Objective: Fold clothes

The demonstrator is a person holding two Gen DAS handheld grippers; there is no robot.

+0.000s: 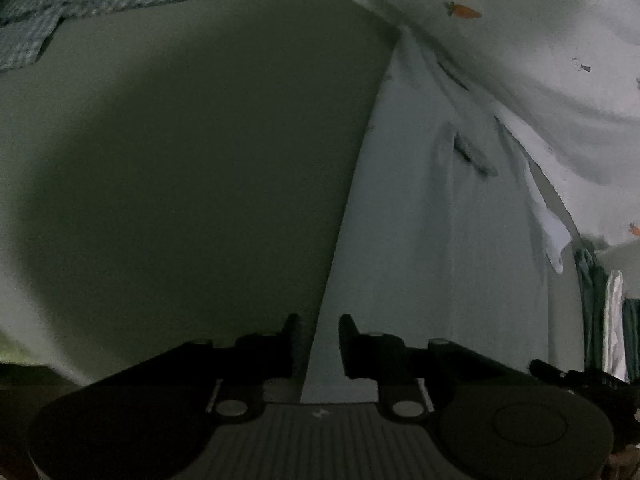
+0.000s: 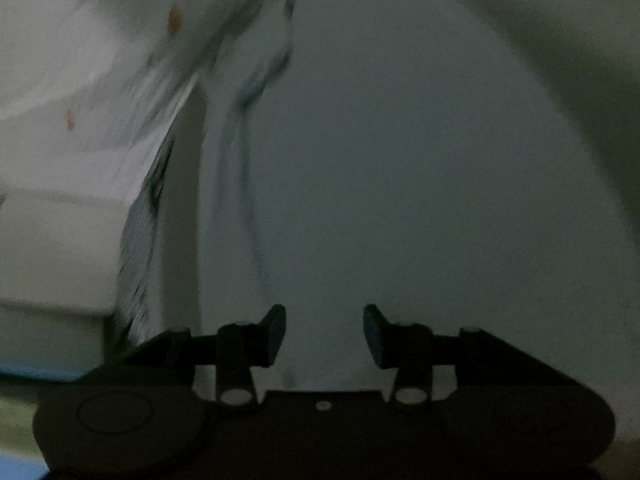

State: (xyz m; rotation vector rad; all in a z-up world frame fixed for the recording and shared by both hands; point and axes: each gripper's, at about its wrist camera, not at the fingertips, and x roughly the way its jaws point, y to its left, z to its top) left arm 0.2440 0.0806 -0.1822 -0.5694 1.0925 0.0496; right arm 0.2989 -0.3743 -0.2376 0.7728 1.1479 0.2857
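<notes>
Pale blue-grey garment [image 1: 440, 240] lies spread flat on the bed's plain surface [image 1: 180, 160], directly in front of both tools; its straight left edge runs up the left wrist view from between the left gripper's fingers toward the top. A crease or small fold marks its upper middle.

Left gripper [image 1: 318, 340]: jaws parted by a narrow gap. The garment's edge passes under that gap, but neither pad presses on cloth. Nothing held.

Right gripper [image 2: 324, 336]: jaws parted wider than the left. Garment [image 2: 400, 180] lies beneath and ahead; the pads stand clear of it. Nothing held. This view is blurred, so finer detail is uncertain.

White sheet with small orange carrot prints [image 1: 540, 60] lies bunched along the garment's far right side in the left wrist view, overlapping its edge. Checked blue cloth [image 1: 80, 8] lies crumpled at the far left, well apart from the garment. Dark green and white fabrics [image 1: 608, 312] lie bunched at the right edge.
</notes>
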